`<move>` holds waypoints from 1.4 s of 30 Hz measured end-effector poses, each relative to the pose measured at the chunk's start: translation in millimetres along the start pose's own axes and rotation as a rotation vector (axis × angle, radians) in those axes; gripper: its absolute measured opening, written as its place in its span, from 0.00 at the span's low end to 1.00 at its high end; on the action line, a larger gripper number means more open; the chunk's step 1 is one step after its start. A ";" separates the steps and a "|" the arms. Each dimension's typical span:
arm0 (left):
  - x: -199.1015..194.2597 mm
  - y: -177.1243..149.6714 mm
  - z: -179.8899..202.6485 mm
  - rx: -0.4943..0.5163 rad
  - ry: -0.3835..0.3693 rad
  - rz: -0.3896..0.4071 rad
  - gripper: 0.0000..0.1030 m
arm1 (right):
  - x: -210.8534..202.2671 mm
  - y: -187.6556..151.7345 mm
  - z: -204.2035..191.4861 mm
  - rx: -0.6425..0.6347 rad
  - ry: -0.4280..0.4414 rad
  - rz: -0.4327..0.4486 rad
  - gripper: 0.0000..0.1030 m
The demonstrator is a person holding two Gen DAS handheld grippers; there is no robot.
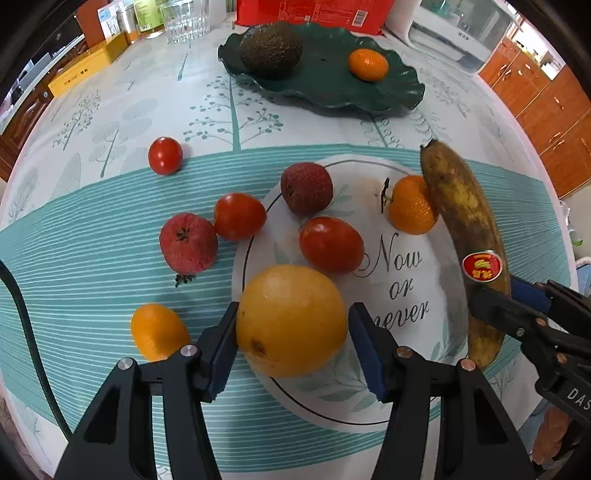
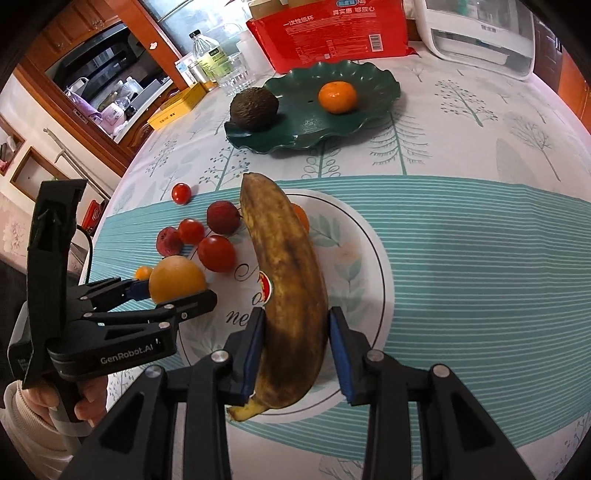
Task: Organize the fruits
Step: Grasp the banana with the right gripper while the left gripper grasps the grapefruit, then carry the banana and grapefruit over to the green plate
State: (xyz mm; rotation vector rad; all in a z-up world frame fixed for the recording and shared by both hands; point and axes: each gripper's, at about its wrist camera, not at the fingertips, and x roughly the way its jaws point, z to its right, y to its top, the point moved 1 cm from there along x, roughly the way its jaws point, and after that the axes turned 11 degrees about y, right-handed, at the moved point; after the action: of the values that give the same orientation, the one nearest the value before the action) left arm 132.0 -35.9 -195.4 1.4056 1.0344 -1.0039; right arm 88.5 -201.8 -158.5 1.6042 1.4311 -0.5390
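Observation:
My left gripper point(image 1: 293, 332) is shut on a large yellow orange point(image 1: 291, 319) at the near edge of the white plate point(image 1: 362, 173), one pad on each side. My right gripper point(image 2: 295, 332) is shut on a brown-spotted banana point(image 2: 288, 280), which slants over that plate. Also on the white plate are a mandarin point(image 1: 410, 205), a tomato point(image 1: 330, 243) and a lychee point(image 1: 306, 188). On the cloth to the left lie two tomatoes point(image 1: 239, 216), another lychee point(image 1: 188, 243) and a small orange point(image 1: 159, 330). The green plate point(image 1: 325, 85) behind holds an avocado point(image 1: 271, 48) and a mandarin point(image 1: 368, 64).
A red package point(image 2: 332, 33), a glass point(image 1: 184, 18), a yellow box point(image 1: 85, 64) and a white appliance point(image 2: 480, 33) line the table's far side. A black cable point(image 1: 22, 314) runs along the left edge. Wooden cabinets stand to the right.

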 end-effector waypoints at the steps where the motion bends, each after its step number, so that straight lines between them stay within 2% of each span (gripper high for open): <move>1: -0.7 0.0 0.6 0.001 0.014 0.001 0.49 | -0.1 0.1 0.0 0.001 0.001 0.001 0.33; 7: -6.2 -2.7 -3.6 -0.022 0.030 0.004 0.47 | -3.3 1.6 -2.6 -0.001 0.014 0.012 0.33; 17: -35.9 -2.2 -8.6 -0.032 0.024 0.062 0.47 | -11.9 6.0 -15.3 -0.026 0.024 0.042 0.33; 22: -33.0 -3.1 -7.0 -0.044 0.017 0.045 0.47 | -6.9 3.2 -14.9 -0.032 0.019 0.030 0.33; 31: -36.2 3.2 -6.2 -0.054 0.005 0.066 0.47 | -25.4 13.4 -29.7 -0.087 0.019 0.116 0.33; 36: -53.4 21.4 -4.4 -0.036 0.012 0.118 0.47 | -32.6 30.0 -35.5 -0.107 0.009 0.144 0.33; 42: -83.4 66.9 -4.5 -0.019 0.017 0.211 0.47 | -46.2 63.8 -39.3 -0.134 -0.014 0.195 0.33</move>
State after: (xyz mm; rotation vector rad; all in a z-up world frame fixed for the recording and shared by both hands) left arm 174.2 -40.0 -97.1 1.4761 0.8845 -0.8270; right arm 128.5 -190.6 -80.9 1.6080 1.2565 -0.3333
